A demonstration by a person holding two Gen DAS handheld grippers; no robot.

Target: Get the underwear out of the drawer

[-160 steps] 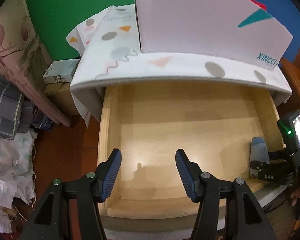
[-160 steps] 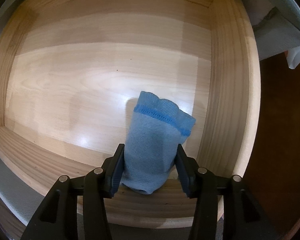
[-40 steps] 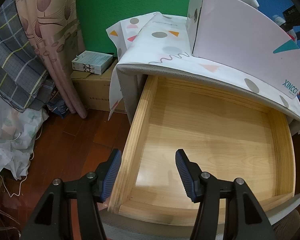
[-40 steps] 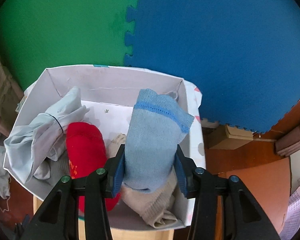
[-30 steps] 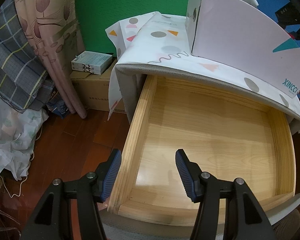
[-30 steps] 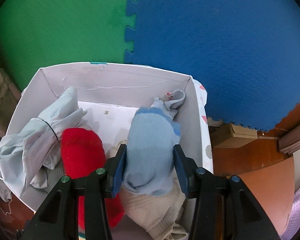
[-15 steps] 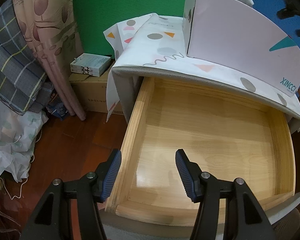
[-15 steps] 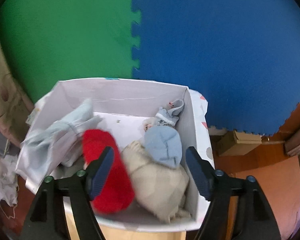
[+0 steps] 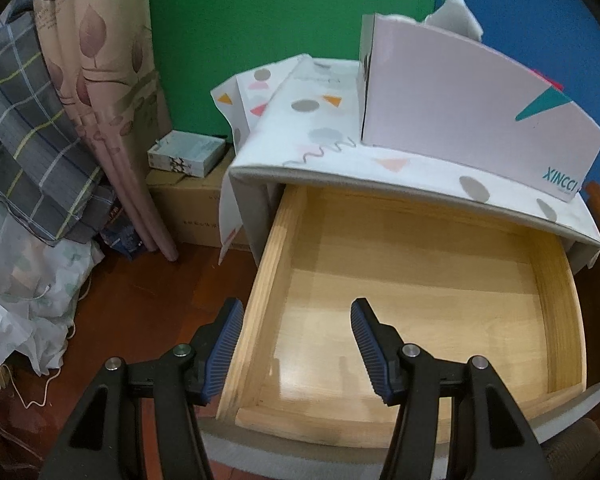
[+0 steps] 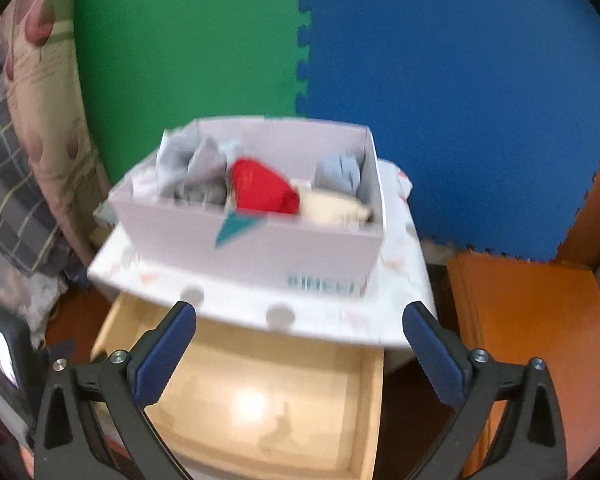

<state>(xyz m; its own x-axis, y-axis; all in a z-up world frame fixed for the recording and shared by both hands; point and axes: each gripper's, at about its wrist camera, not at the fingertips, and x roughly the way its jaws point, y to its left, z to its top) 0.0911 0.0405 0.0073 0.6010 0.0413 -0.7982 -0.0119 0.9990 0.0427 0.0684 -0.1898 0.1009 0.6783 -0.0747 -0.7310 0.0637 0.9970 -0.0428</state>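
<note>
The wooden drawer [image 9: 420,292] is pulled out and its floor is bare. On the cabinet top above it stands a white cardboard box [image 10: 260,248]. The light blue underwear [image 10: 338,172] lies in the box's right end, beside a cream cloth [image 10: 336,206], a red garment [image 10: 260,188] and grey cloths [image 10: 196,176]. My right gripper [image 10: 300,316] hangs over the drawer [image 10: 260,400] in front of the box, its jaws opening wide with nothing between them. My left gripper [image 9: 296,340] stands open over the drawer's front left corner, holding nothing.
A curtain [image 9: 100,80] and plaid bedding [image 9: 28,140] hang at the left. A small carton [image 9: 186,154] rests on a cardboard box on the wooden floor. Orange wooden furniture [image 10: 532,340] stands right of the cabinet. Green and blue foam mats cover the wall.
The right gripper let go of the blue underwear into the box, spread its jaws wide and drew back from the box to over the drawer. The left gripper hardly moved.
</note>
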